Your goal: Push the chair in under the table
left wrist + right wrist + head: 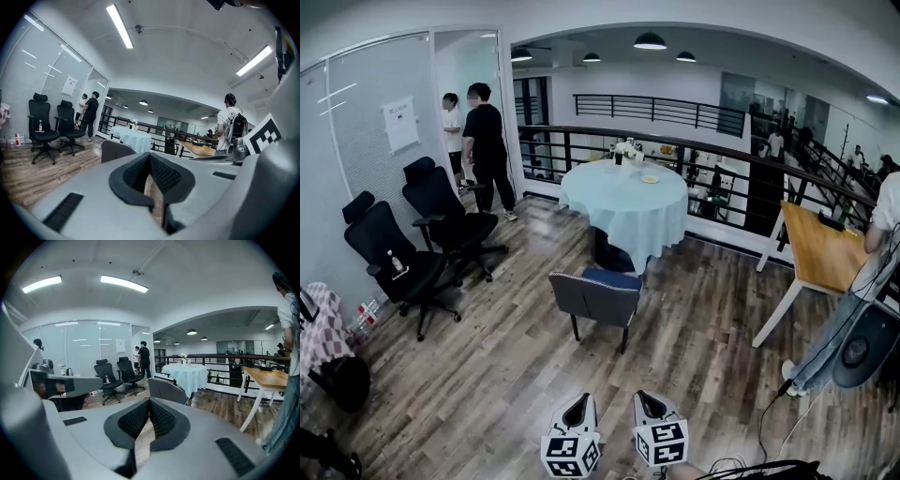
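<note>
A grey chair with a blue seat stands on the wood floor, its back toward me, a short way out from the round table with a pale blue cloth. The chair also shows in the left gripper view and again in the right gripper view, ahead of the jaws. My left gripper and right gripper hang side by side near the bottom edge, well short of the chair. Both are shut with nothing between the pads.
Two black office chairs stand at the left by a glass wall, where two people stand. A wooden table and a person are at the right. A black railing runs behind the round table. Cables lie near my feet.
</note>
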A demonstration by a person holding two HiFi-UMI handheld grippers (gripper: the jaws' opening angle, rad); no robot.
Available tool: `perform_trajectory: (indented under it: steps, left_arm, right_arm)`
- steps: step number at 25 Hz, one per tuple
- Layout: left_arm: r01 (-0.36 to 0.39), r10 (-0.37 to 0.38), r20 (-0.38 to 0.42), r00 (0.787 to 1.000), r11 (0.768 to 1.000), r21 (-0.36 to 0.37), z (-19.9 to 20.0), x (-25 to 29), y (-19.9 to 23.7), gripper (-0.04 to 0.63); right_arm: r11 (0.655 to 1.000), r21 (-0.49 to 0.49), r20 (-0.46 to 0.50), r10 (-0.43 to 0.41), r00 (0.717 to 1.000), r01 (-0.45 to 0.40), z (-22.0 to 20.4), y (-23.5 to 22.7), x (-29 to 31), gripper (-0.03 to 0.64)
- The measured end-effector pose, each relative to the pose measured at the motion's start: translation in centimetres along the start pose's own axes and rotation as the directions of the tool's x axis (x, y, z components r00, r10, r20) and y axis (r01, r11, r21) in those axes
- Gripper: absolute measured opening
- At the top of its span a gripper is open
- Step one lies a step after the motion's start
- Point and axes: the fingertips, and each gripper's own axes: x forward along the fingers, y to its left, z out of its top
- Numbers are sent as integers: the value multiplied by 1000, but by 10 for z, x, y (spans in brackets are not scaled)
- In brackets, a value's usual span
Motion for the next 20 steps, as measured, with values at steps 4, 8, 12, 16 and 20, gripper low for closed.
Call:
perform_trajectory:
  steps: [4, 8, 12, 16, 20]
  left_arm:
    - [6, -6, 0, 1000, 1000, -2, -4, -5, 7, 3]
    - [19, -19, 1, 1000, 1000, 9, -7, 2, 16, 3]
    - [21, -21, -4, 1000, 1000, 23, -5, 12, 21, 3]
    - [13, -13, -19, 1000, 1000, 16, -6, 29, 33, 3]
    - [8, -8, -31, 999, 1000, 9, -3, 54, 48, 3]
  right_arm:
    - [1000, 7, -15, -9, 1000, 9, -9, 7, 2, 17]
    - [1000, 8, -19, -14, 1000, 14, -15, 14, 15, 17]
    - [1000, 17, -24, -6, 1000, 7, -16, 17, 31, 17]
    - [999, 35, -30, 0, 1000, 1, -15, 16, 54, 15]
    - [999, 52, -40, 4, 999, -2, -8, 11, 82, 17]
